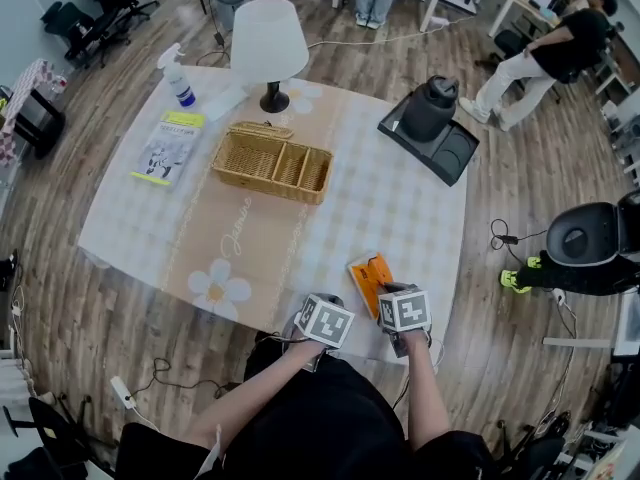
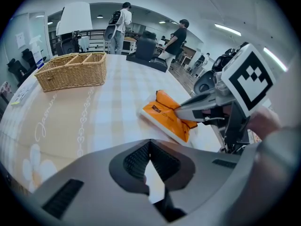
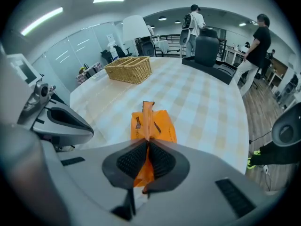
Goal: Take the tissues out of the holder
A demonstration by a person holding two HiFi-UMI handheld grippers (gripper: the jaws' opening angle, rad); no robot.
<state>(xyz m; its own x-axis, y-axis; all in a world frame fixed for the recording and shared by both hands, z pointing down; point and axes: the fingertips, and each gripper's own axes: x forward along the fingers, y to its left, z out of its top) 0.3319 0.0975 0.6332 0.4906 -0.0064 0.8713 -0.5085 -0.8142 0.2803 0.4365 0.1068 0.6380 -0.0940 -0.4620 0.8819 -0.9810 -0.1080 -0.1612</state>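
Observation:
An orange tissue pack (image 1: 368,273) lies on the checked tablecloth close to the table's near edge. My right gripper (image 1: 386,290) is shut on a raised fold of its orange wrapper (image 3: 148,114), and the film runs back between the ribbed pads (image 3: 162,160). In the left gripper view, the right gripper (image 2: 181,112) reaches the pack (image 2: 162,119) from the right. My left gripper (image 1: 326,304) hovers just left of the pack without touching it. Its pads (image 2: 138,157) meet with nothing plainly between them; only a white patch shows in the gap behind them.
A wicker basket (image 1: 272,161) sits mid-table, with a white lamp (image 1: 270,38), a spray bottle (image 1: 178,76) and a booklet (image 1: 168,146) beyond and to the left. A black tray with a jug (image 1: 430,128) lies at the far right. People stand in the background.

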